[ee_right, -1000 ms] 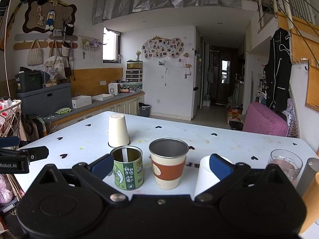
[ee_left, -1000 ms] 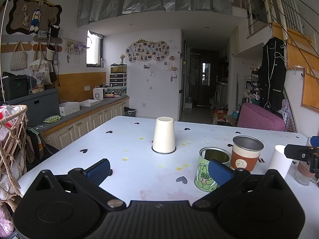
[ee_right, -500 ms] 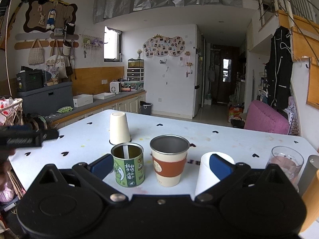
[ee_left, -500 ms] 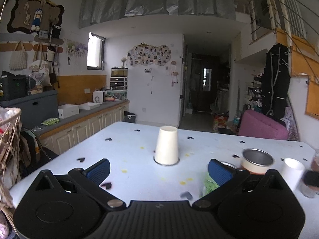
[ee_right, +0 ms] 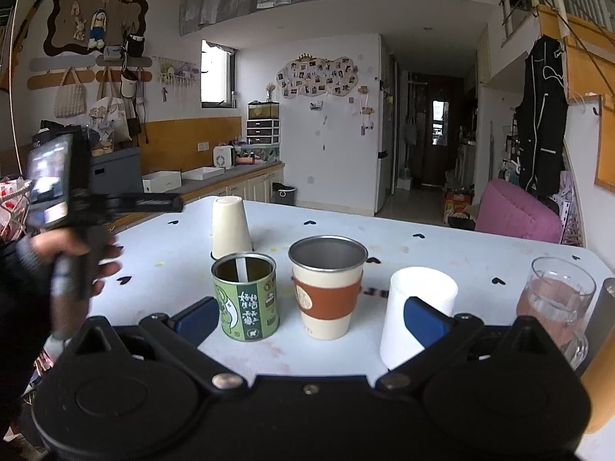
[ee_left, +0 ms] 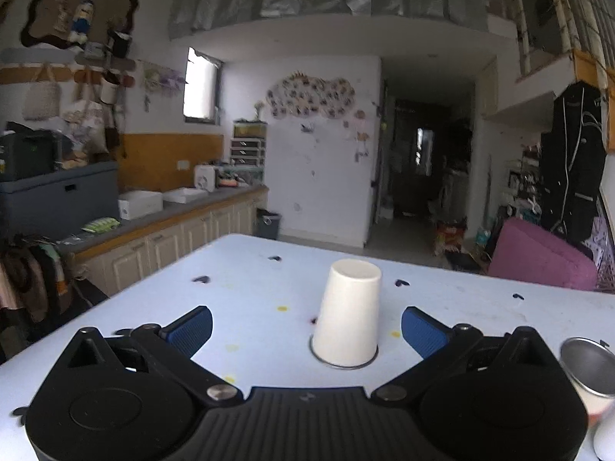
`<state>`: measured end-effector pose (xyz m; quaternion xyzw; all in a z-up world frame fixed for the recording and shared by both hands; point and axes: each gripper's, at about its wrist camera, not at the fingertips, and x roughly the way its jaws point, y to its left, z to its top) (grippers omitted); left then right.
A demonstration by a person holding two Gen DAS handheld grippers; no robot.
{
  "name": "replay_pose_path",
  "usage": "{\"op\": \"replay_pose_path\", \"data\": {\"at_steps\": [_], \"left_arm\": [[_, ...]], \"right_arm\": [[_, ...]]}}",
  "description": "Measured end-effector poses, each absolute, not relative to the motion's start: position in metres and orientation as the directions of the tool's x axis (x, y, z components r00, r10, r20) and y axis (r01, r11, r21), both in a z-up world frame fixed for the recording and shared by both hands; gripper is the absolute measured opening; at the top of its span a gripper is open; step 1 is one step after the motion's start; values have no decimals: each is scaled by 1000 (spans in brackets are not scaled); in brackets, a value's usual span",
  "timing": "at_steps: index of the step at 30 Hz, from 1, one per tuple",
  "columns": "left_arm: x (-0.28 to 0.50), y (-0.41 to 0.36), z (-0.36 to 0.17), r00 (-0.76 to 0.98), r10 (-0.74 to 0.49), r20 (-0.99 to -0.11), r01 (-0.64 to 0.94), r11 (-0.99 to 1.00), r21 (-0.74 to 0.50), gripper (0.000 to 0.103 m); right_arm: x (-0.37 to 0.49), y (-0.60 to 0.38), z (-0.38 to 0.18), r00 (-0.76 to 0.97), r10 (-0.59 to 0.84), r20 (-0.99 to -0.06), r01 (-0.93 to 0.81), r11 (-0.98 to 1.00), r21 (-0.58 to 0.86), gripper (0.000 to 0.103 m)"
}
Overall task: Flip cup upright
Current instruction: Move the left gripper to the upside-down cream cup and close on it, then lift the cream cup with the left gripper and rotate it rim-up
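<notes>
We see a smooth tapered paper cup (ee_left: 349, 318) upside down on the pale desk (ee_left: 246, 299) | left gripper (ee_left: 306, 325) jaws wide, empty | right gripper (ee_right: 311, 317) jaws wide, empty

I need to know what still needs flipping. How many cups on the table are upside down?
1: the cream paper cup at the far left, mouth down. The brown-sleeved cup and the green tin stand open upward; the white cup's top is unclear.
</notes>
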<state>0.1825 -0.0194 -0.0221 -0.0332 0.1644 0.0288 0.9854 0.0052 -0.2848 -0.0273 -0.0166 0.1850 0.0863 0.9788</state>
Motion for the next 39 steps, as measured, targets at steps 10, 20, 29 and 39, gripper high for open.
{"op": "replay_pose_path", "data": {"at_steps": [10,20,29,39], "left_arm": [[272,-45,-44,892,51,-449,-34,998,46,103],[320,-47,-68,855,130,-502,-121,991,50,96],[316,-50,-69,858,97,-505,-87,995,44,69],[226,-23,-69,857,20,-515,17,998,67,69]], "right_arm": [[3,-294,-35,912,159,-377,-167,986,11,103],[3,-313,-43,912,123,-392,-124,992,21,103],[0,-317,-45,914,128,-386,-121,992,43,103],[3,-321,-47,907,190,-377,-167,982,92,103]]}}
